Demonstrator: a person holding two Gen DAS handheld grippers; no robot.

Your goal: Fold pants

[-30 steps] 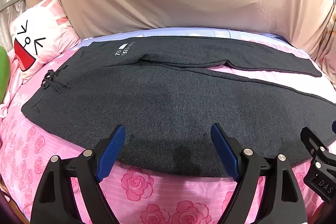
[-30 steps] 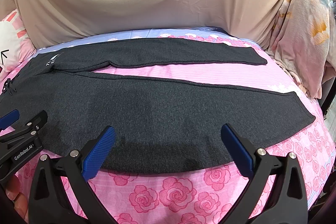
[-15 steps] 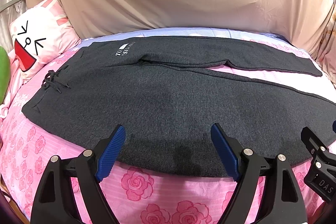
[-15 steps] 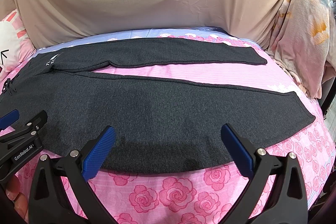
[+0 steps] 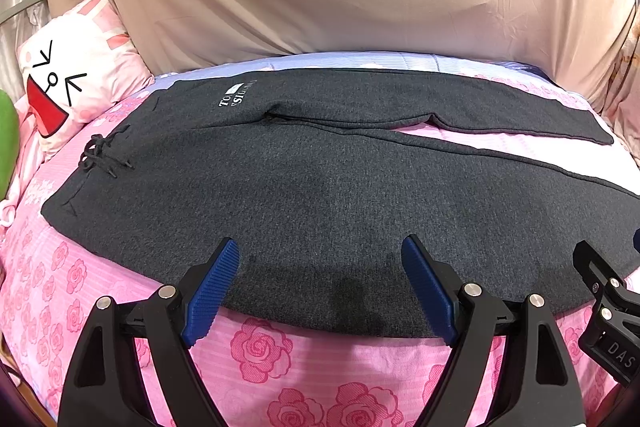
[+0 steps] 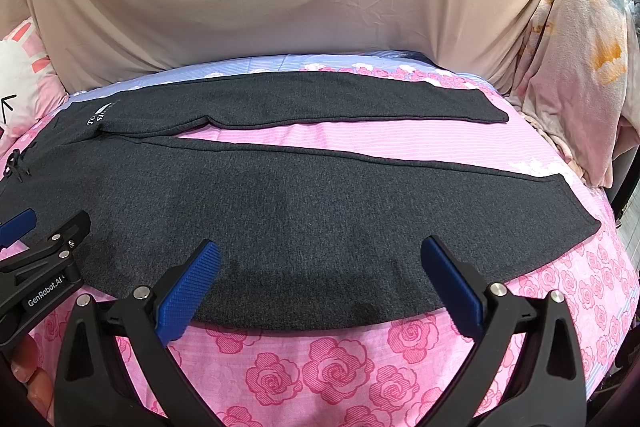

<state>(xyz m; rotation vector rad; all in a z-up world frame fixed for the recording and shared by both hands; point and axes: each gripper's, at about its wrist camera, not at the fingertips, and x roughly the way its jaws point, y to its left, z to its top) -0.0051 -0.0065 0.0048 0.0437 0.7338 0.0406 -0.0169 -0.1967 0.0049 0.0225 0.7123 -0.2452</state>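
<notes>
While the pants (image 5: 320,195) lie flat on the bed (image 5: 260,359), both grippers (image 5: 320,291) (image 6: 320,287) hover, fingers wide and empty, ready to grab its near edge.

In the left wrist view the pants (image 5: 320,187) run off the right edge of the frame, so both leg ends are cut off there. Their white print (image 5: 236,95) near the upper left is folded and only partly legible. A green object (image 5: 6,143) at the left edge is mostly out of frame and cannot be identified. In the right wrist view the waistband leaves the left edge, and a fingertip (image 6: 30,375) shows at lower left, the hand hidden.
</notes>
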